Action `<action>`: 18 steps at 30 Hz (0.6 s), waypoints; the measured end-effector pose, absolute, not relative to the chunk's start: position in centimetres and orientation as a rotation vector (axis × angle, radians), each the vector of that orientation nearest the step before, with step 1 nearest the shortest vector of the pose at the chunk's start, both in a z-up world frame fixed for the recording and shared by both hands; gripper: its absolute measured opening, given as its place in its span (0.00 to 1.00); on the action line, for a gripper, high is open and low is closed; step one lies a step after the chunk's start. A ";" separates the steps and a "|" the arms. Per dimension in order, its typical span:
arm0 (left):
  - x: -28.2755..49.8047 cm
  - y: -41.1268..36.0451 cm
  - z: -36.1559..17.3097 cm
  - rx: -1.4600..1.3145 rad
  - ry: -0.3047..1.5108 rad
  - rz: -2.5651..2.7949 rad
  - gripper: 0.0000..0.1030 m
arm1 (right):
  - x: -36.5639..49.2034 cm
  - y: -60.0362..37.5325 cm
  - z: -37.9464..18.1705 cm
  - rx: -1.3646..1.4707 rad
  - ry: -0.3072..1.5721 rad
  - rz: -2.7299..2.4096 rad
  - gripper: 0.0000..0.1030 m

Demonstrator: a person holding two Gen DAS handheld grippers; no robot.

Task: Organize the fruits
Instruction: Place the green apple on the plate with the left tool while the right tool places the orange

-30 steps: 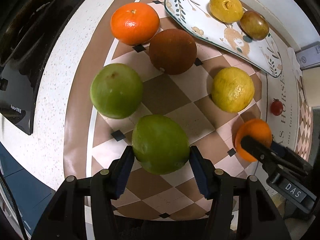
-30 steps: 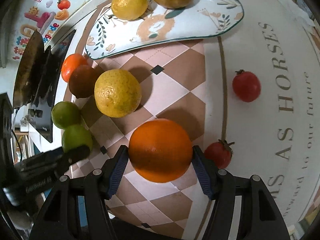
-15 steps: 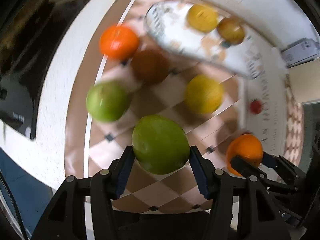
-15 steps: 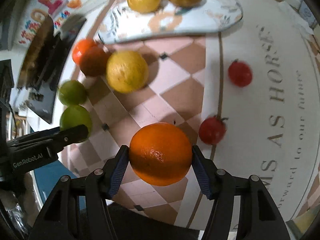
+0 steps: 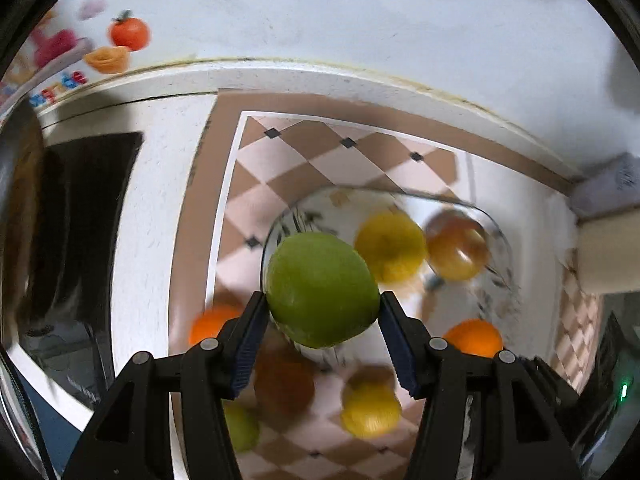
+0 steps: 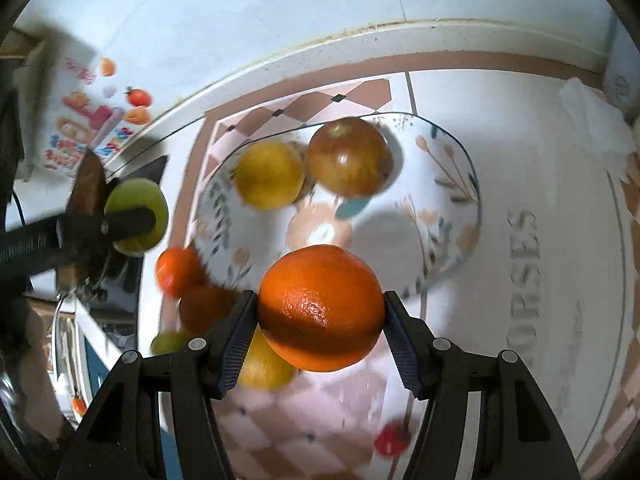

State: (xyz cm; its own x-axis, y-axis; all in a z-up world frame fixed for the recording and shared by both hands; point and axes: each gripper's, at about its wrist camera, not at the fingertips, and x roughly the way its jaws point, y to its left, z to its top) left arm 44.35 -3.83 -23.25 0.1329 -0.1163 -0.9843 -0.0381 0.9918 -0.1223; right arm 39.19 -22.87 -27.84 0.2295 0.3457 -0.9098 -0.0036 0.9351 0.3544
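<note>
While the left gripper [image 5: 322, 322] clamps a green fruit [image 5: 322, 290] at its widest girth, the right gripper [image 6: 320, 320] is likewise closed on an orange [image 6: 322, 308]. Both fruits hang clear of the checked mat [image 5: 280, 168], in front of the patterned plate [image 6: 452, 196] that holds a yellow fruit [image 6: 268, 174] and a brownish one [image 6: 350, 156]. Each looks firm, round and smooth-skinned, so it could roll once released; a hold across the middle suits it best.
</note>
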 end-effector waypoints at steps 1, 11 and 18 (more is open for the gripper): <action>45.5 -3.7 -24.2 -0.126 1.460 -0.047 0.52 | 40.0 -22.6 -28.4 0.300 1.334 0.248 0.63; 50.3 -3.7 -26.4 -0.103 1.507 -0.028 0.52 | 43.8 -18.9 -31.7 0.230 1.427 0.274 0.63; 49.5 -3.1 -26.6 -0.113 1.518 -0.028 0.53 | 44.6 -18.9 -32.2 0.241 1.457 0.269 0.67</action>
State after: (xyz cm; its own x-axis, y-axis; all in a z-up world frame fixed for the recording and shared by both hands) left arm 49.47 -3.06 -26.61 0.0538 -0.0883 -0.9946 -0.0521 0.9945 -0.0911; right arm 44.57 -18.92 -32.17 0.0933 0.3238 -0.9415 -0.0338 0.9461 0.3220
